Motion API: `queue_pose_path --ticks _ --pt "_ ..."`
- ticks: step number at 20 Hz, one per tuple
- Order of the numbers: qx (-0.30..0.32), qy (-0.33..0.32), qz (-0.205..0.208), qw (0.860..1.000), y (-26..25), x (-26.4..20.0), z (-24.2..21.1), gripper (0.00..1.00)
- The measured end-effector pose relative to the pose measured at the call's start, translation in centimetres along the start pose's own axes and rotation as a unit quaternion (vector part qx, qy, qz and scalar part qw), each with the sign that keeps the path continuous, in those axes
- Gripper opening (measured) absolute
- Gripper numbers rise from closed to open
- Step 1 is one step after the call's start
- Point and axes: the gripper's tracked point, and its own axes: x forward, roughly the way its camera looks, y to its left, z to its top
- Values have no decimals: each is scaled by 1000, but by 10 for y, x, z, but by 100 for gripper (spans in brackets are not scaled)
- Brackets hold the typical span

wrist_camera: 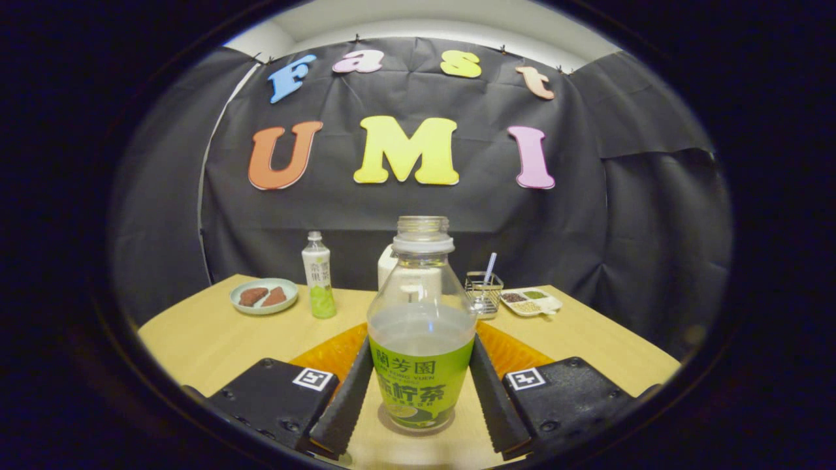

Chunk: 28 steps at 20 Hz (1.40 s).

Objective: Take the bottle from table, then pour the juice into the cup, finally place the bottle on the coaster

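Fingers bracket the uncapped bottle at 9 and 3 o'clock, contact unconfirmed; clamp squarely on the label before lifting upright.

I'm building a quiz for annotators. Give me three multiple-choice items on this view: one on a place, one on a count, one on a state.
1. Where does the open bottle stand?
A. between the fingers of the tongs
B. on the plate
C. beside the wire basket

2. How many bottles are on the table?
A. one
B. two
C. four

3. What is the state of the nearer bottle's mouth?
A. capped
B. corked
C. uncapped

Answers:
1 A, a finger flanks its label on each side.
2 B, the near one plus a small bottle by the plate.
3 C, its threaded neck is bare.
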Motion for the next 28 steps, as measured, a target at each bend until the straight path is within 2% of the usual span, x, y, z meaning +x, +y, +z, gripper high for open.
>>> queue_pose_path --ticks 4,8,12,20,22,24,25,28 --pt "-7 5 10 1000 0 21 -17 82" --pt "19 0 15 1000 -3 32 -31 82" --pt "-8 -2 15 1000 2 31 -44 82" --pt "7 6 15 1000 -5 27 -50 82" --pt "0 6 15 1000 -6 23 -47 84" --pt "0 1 17 1000 -7 16 -41 97" --pt "-2 -5 14 1000 -10 13 -36 100" --pt "14 -11 30 999 -10 -5 -27 100"
